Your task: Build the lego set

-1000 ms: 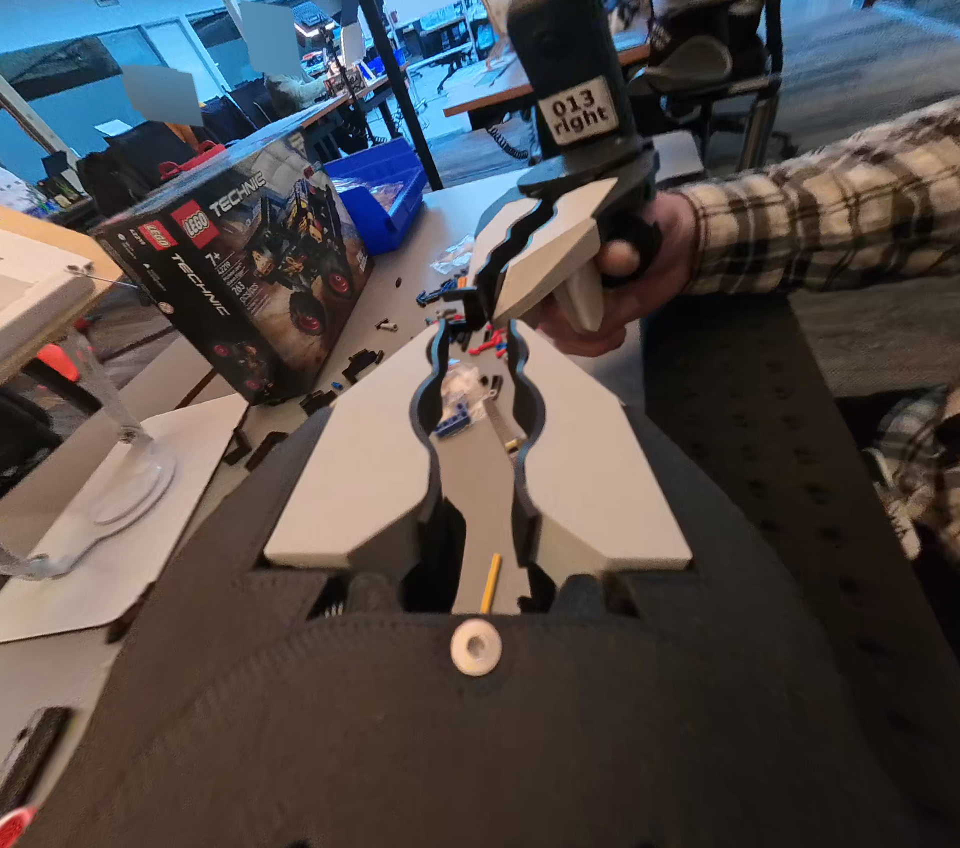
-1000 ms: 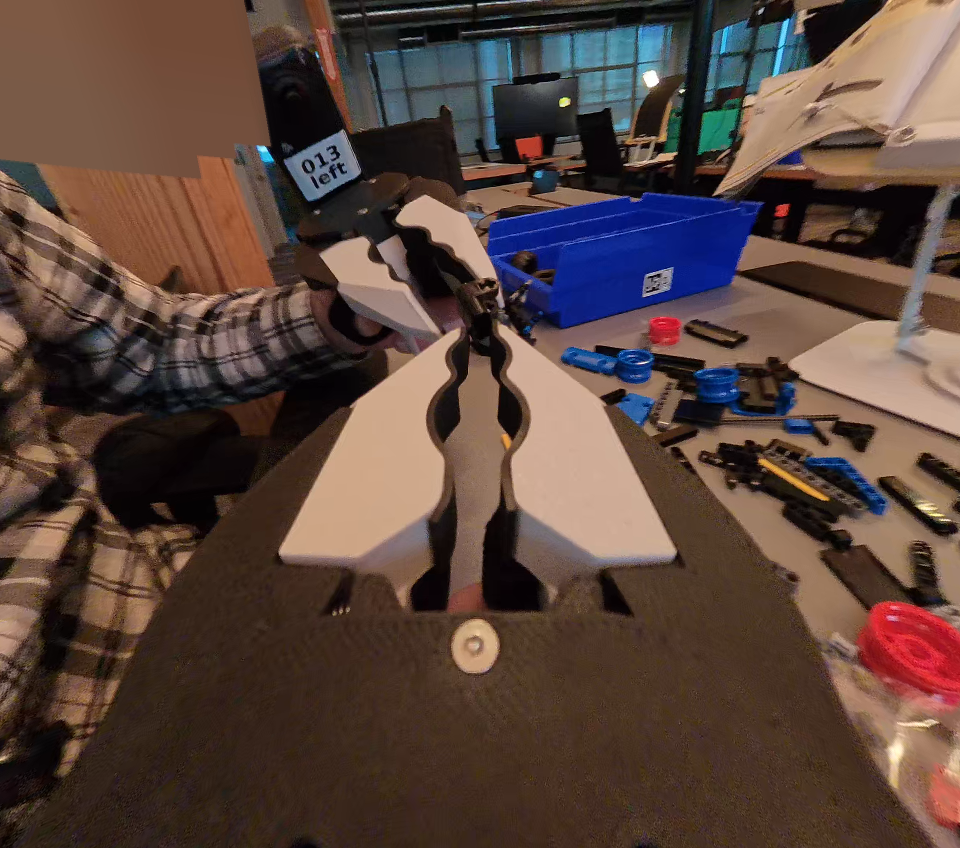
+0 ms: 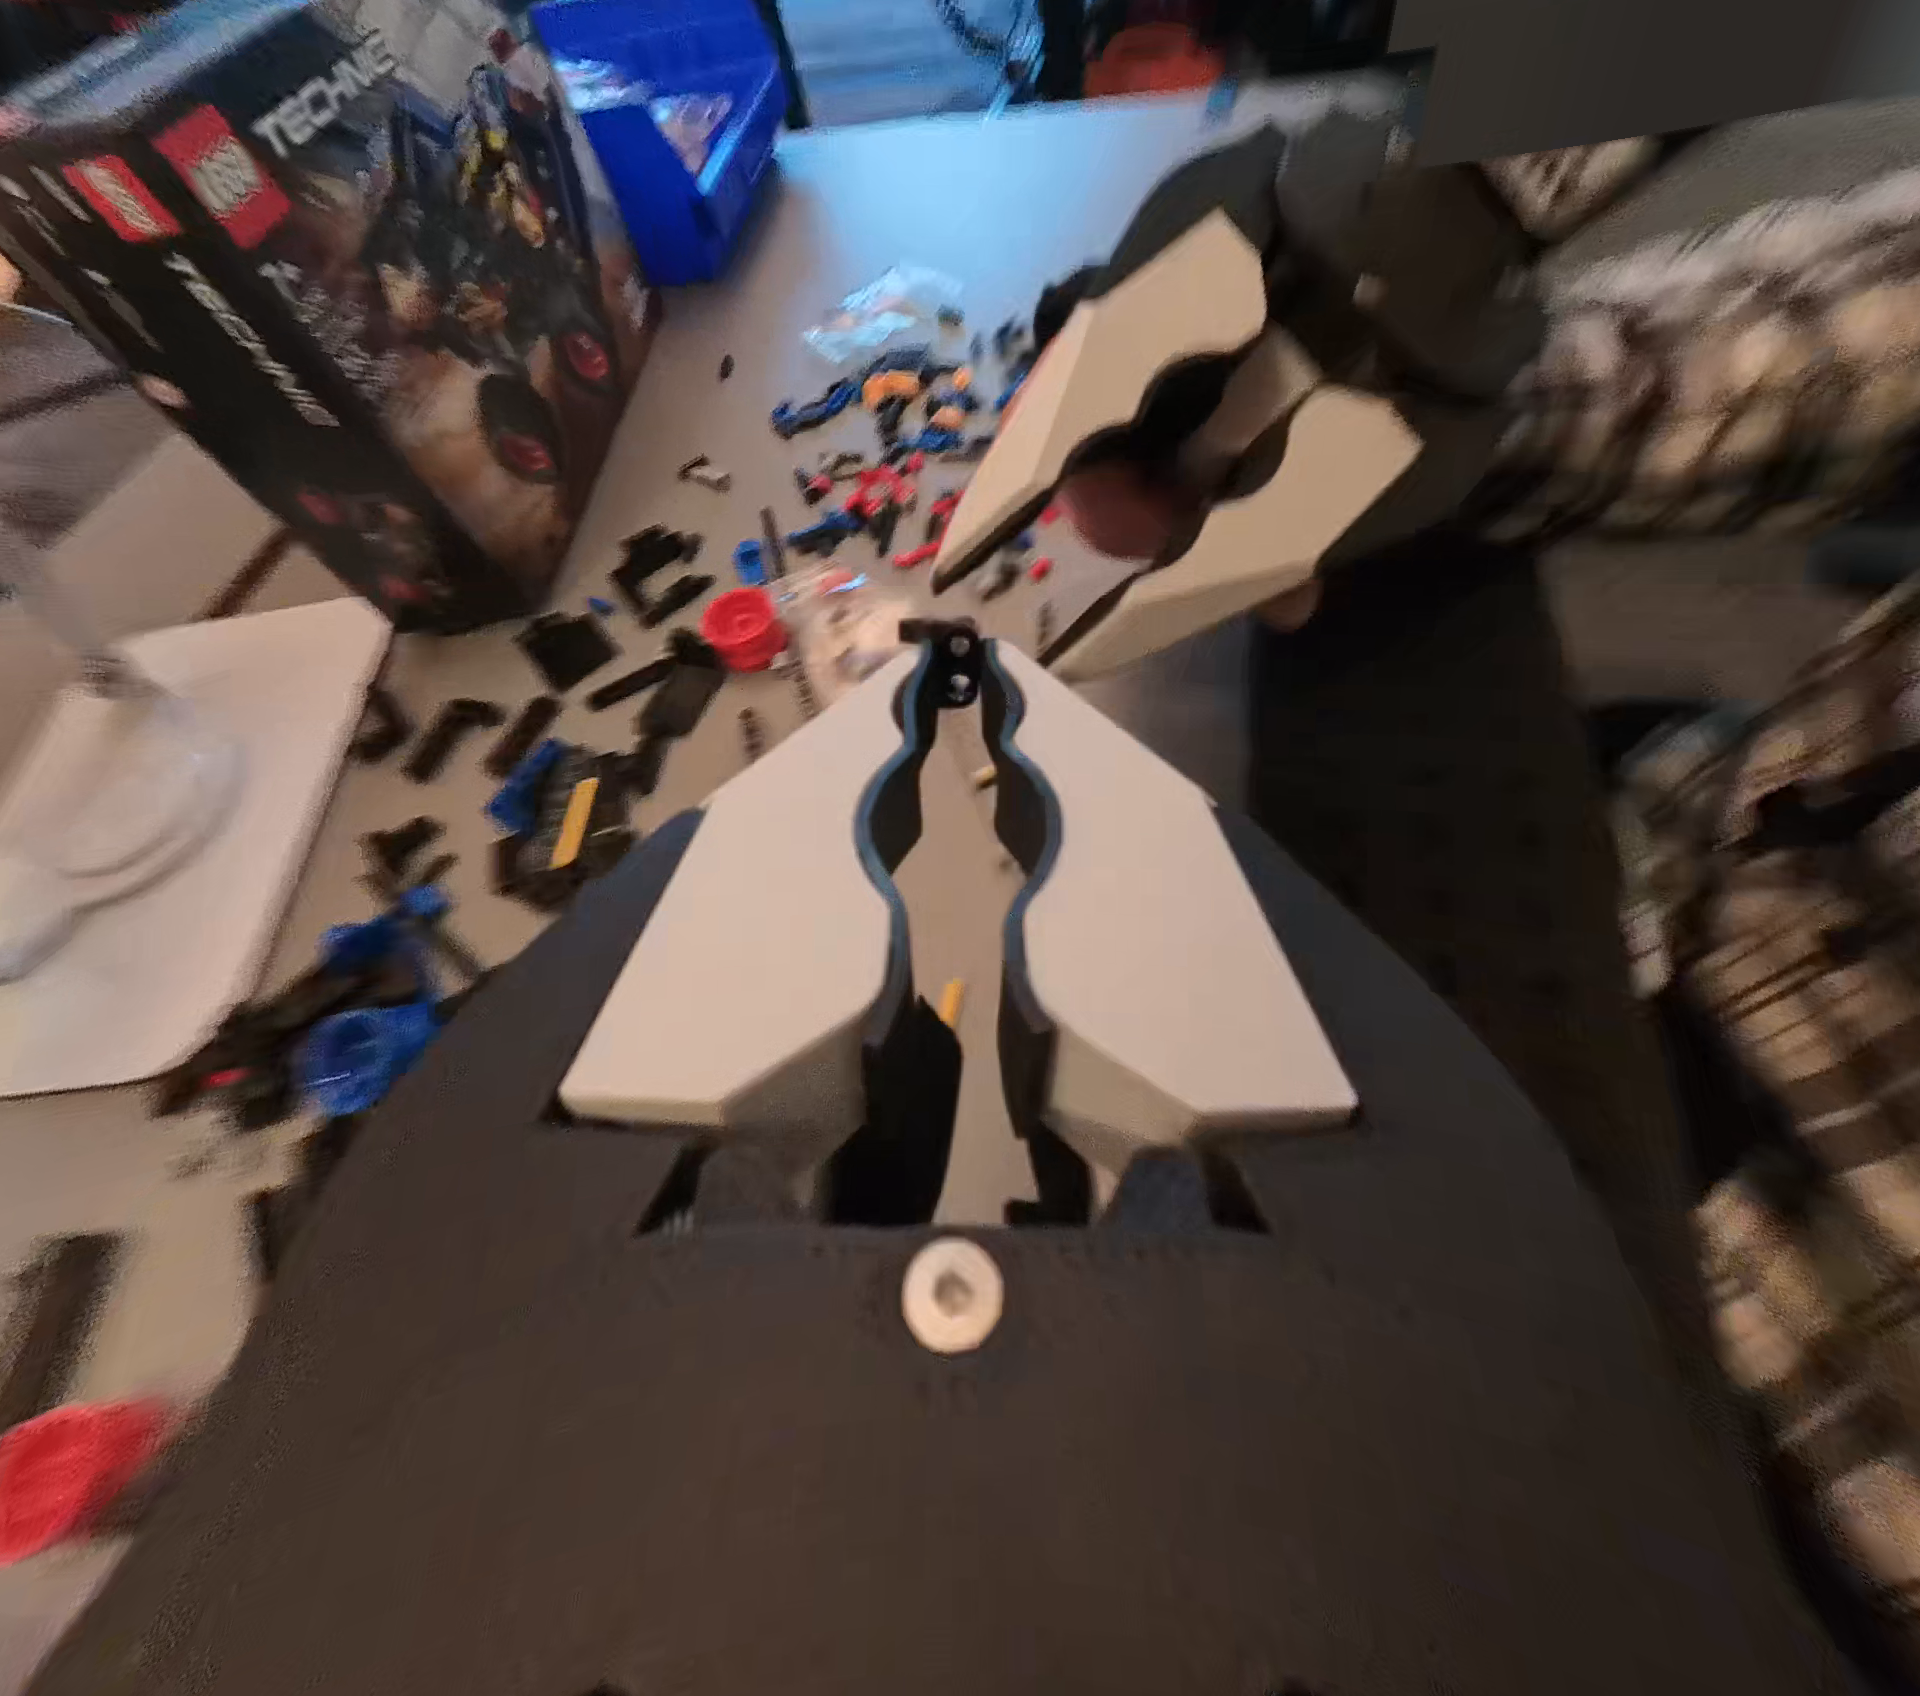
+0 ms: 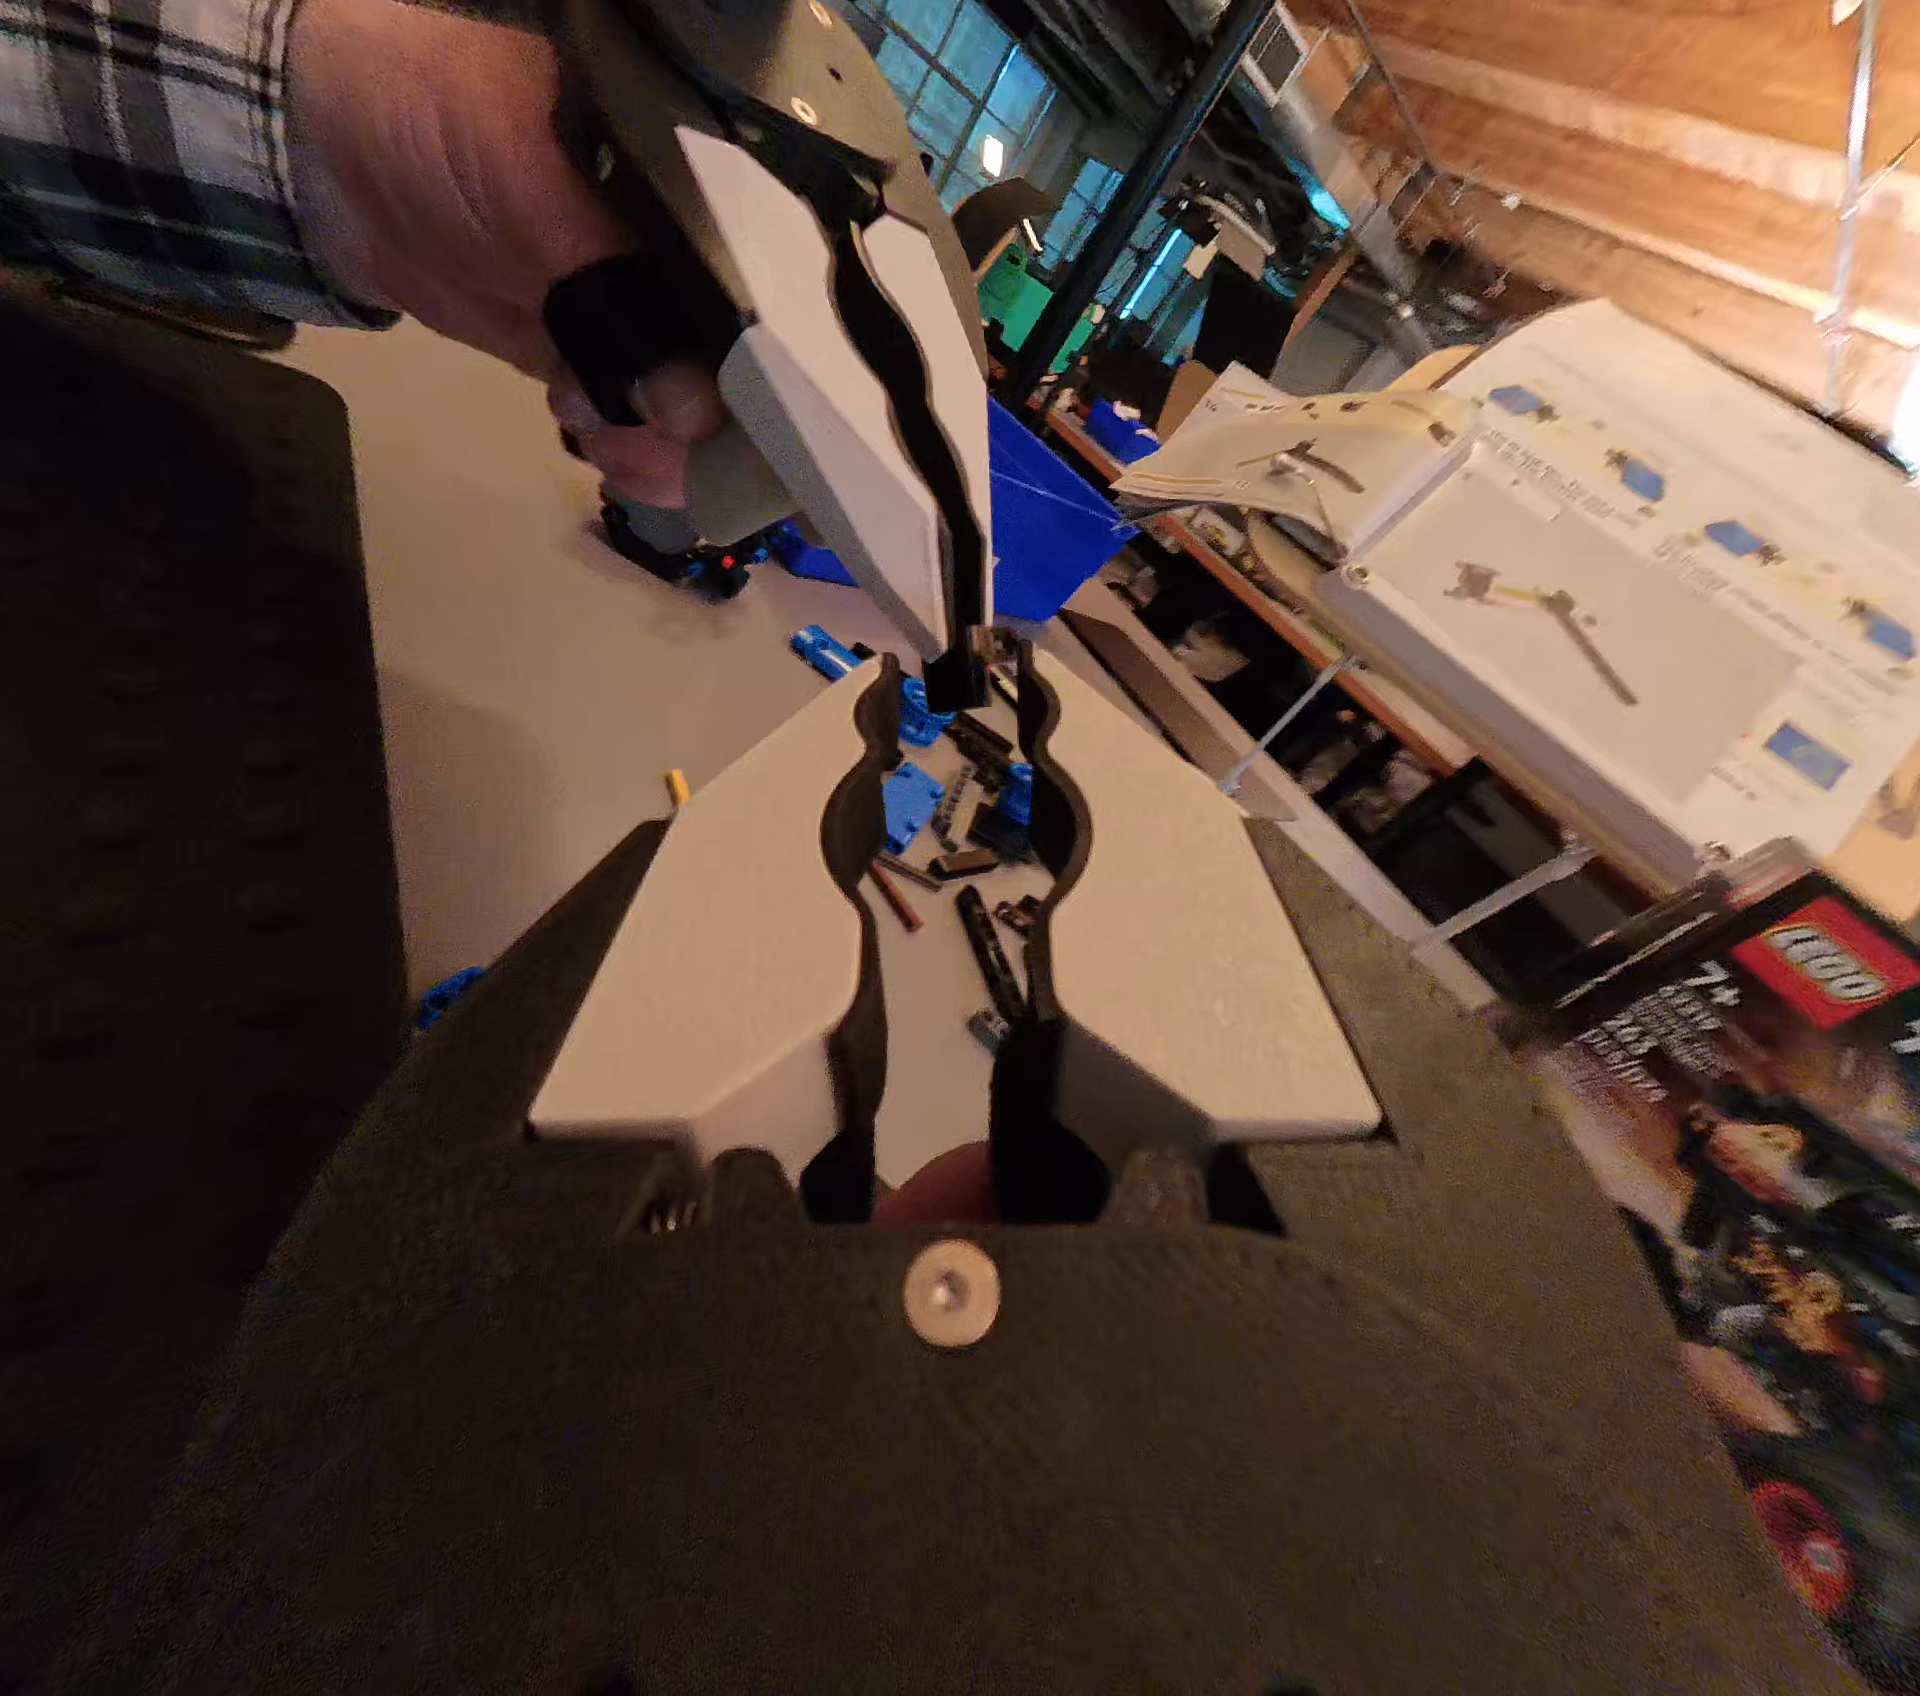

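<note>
My left gripper [image 3: 951, 659] is shut on a small black lego piece [image 3: 954, 672] with round holes, held above the table. In the right wrist view the left gripper [image 4: 961, 633] comes down from the upper left and holds the black piece [image 4: 954, 688] between the tips of my right gripper [image 4: 954, 670]. The right jaws stand apart on either side of the piece, with a gap showing. In the left wrist view the right gripper [image 3: 997, 618] is open, just right of the left tips.
Loose black, blue and red lego pieces [image 3: 873, 451] lie on the grey table, with a red wheel [image 3: 740, 626]. The lego box [image 3: 343, 296] and a blue bin [image 3: 665, 108] stand behind. An instruction booklet [image 4: 1558, 607] rests on a clear stand. A dark mat [image 3: 1403, 815] lies to the right. The tips of both grippers are at nearly the same place. Both grippers' tips are roughly 20 cm from the red wheel [image 3: 740, 626].
The right gripper's jaws have opened wider. Both grippers have tilted; the left one now points down into the right one's tips, still holding the black piece.
</note>
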Available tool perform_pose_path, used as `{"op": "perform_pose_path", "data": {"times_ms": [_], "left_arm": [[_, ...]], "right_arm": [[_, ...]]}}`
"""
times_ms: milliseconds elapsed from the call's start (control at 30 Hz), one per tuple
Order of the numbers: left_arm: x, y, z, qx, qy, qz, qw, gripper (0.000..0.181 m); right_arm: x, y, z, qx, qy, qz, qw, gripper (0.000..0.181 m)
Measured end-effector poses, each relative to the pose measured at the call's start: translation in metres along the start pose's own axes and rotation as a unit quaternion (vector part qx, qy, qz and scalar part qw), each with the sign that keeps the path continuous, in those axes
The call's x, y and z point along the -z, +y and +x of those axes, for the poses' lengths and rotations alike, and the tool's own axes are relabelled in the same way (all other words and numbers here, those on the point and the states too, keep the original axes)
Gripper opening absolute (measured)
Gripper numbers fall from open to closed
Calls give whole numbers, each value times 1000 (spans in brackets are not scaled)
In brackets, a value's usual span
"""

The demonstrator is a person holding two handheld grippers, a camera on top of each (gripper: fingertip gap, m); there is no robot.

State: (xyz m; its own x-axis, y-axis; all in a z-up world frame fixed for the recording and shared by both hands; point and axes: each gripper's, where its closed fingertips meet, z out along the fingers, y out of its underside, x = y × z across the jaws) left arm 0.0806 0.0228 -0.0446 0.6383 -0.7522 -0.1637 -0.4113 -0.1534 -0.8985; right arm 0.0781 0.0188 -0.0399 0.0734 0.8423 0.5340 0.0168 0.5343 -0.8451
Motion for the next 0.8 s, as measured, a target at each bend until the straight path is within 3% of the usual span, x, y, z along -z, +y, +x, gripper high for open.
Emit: {"op": "perform_pose_path", "data": {"times_ms": [133,433,567,800], "left_arm": [[-1,9,-4,-142,-49,-92,984,6],[-2,7,4,-245,-40,-163,955,5],[-2,-7,4,-224,-36,-133,965,6],[3,-29,-6,-161,-88,-38,982,20]], "right_arm": [[2,2,5,-59,-16,8,998,20],[-5,17,-5,-48,-33,-39,998,8],[0,8,1,-97,-39,-10,994,7],[9,-9,20,-194,-31,57,979,6]]}}
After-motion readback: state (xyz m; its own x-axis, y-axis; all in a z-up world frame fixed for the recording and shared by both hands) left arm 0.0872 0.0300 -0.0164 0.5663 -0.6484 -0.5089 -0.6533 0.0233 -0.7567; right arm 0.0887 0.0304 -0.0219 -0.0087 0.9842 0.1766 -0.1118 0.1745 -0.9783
